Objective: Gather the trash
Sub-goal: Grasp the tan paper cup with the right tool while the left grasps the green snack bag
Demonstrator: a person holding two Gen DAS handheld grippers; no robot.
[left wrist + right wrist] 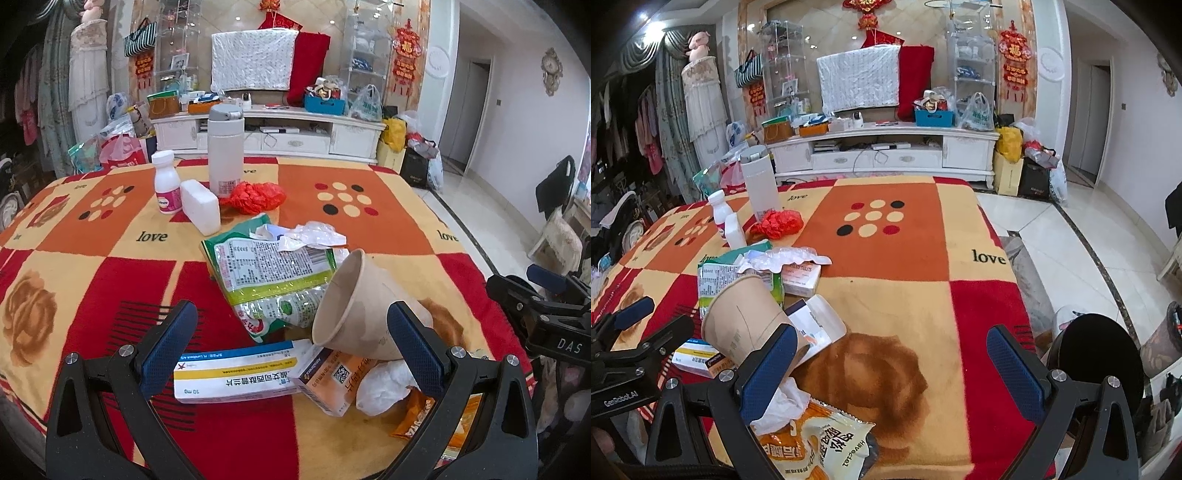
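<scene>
Barely started: both left tongs (291, 350) and right tongs (892, 365) spread, empty; paper cup (354, 306), medicine boxes (236, 376), snack wrappers (273, 273) still litter tabletop (905, 240).

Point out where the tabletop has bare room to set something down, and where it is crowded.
Bare: the blanket from the dotted orange square to the "love" corner, right of the trash. Crowded: paper cup, green snack bag and medicine boxes near the left gripper, plus the bottles behind.
</scene>
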